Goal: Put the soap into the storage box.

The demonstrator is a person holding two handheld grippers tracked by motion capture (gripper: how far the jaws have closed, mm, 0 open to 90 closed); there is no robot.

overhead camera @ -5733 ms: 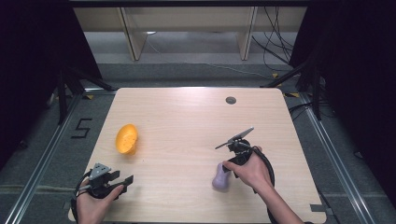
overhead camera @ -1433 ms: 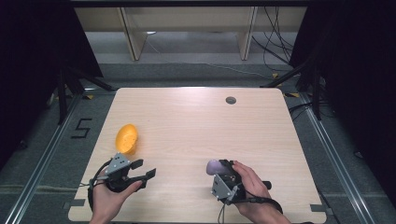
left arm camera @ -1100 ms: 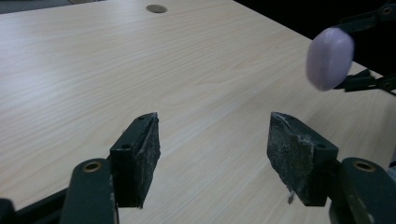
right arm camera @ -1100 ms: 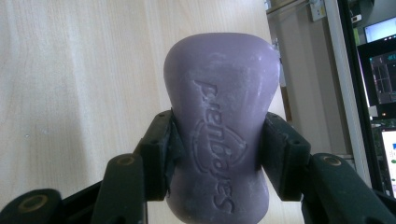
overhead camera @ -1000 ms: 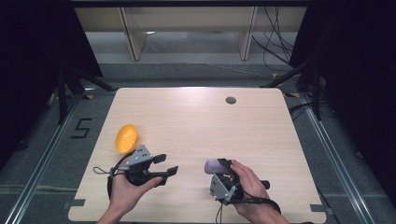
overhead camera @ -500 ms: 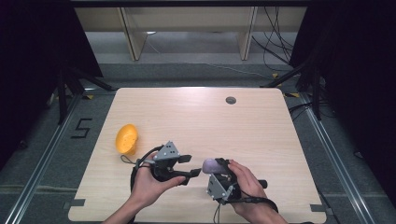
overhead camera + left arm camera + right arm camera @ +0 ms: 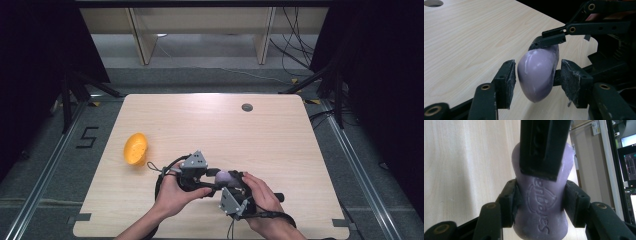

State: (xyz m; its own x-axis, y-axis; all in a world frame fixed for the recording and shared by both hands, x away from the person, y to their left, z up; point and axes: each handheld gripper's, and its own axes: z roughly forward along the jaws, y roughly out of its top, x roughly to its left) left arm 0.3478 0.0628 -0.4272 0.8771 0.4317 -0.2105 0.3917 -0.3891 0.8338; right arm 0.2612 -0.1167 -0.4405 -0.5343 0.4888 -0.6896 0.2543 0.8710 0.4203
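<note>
Currently ur right gripper point(image 7: 540, 202) is clamped on the purple soap bar point(image 7: 537, 71) above the table point(image 7: 280, 145); left gripper point(image 7: 537, 82) jaws closing round it w/ gaps, handover not done.

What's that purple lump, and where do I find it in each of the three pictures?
High view: purple lump low at centre, between the two hands.
Left gripper view: centre, between the black fingers.
Right gripper view: centre, squeezed by the right gripper.
Shared landmark: the pale wooden table.
</note>
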